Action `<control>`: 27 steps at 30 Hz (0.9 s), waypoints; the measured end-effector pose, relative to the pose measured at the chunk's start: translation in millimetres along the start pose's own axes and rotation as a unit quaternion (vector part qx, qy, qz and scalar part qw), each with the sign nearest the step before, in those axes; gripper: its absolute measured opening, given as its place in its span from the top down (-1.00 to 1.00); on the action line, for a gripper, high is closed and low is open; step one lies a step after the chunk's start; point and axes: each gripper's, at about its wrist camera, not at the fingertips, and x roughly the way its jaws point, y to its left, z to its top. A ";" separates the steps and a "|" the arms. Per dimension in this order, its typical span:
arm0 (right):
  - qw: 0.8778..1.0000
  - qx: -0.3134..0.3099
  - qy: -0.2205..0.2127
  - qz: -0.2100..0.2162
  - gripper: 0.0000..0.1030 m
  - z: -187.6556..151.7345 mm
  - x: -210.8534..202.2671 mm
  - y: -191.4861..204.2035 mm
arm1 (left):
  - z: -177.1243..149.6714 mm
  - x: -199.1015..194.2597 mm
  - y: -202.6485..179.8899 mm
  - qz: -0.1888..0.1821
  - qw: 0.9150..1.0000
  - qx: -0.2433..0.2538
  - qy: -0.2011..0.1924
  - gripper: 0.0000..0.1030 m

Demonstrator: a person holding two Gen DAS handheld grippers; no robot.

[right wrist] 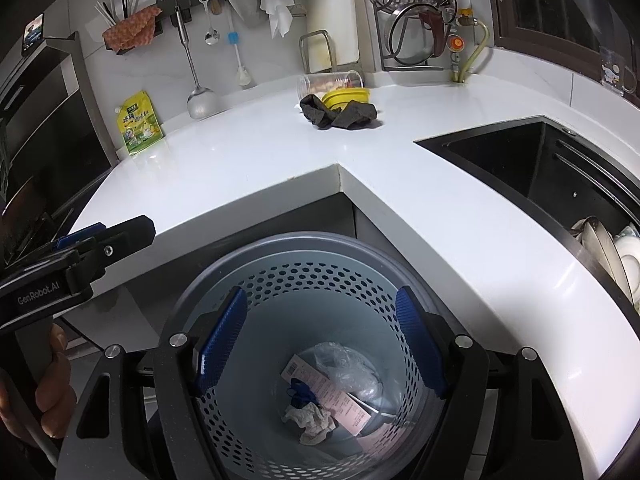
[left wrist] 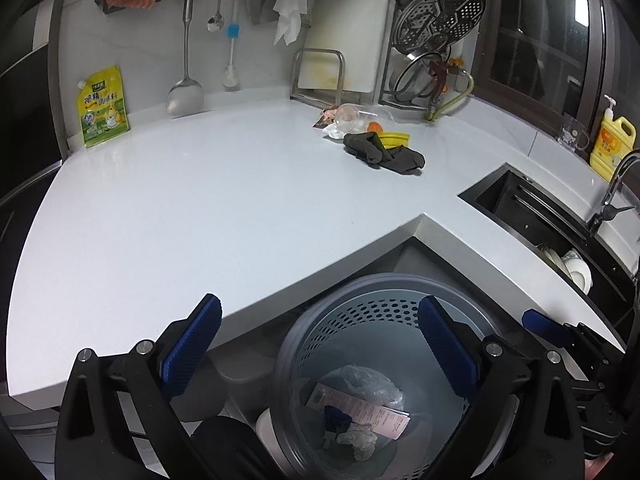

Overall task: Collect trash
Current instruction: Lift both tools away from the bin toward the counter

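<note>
My left gripper (left wrist: 320,340) stands open with nothing between its blue pads, above the edge of a grey perforated bin (left wrist: 360,280) on the floor under the counter corner. My right gripper (right wrist: 320,340) is open too and empty, directly over the bin (right wrist: 280,245). Inside lie a crumpled tissue (right wrist: 310,420), a receipt (right wrist: 340,396), a clear plastic bag (right wrist: 348,372) and a small blue scrap (right wrist: 300,394). At the back of the white counter (left wrist: 200,200) sit a dark cloth (left wrist: 384,154), a yellow lid (left wrist: 394,138), a tipped clear cup (left wrist: 352,116) and a wrapper (left wrist: 326,116).
A black sink (right wrist: 520,160) with dishes is set into the counter on the right. A seasoning pouch (left wrist: 102,108) leans on the back wall, and a yellow soap bottle (left wrist: 612,140) stands by the tap. A hand (right wrist: 52,380) holds the left gripper (right wrist: 120,232) at the right wrist view's left edge.
</note>
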 end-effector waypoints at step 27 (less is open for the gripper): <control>0.999 -0.027 -0.020 -0.006 -0.47 115.2 32.7 -17.5 | 81.3 40.2 9.0 0.041 0.999 -0.020 -0.015 -0.87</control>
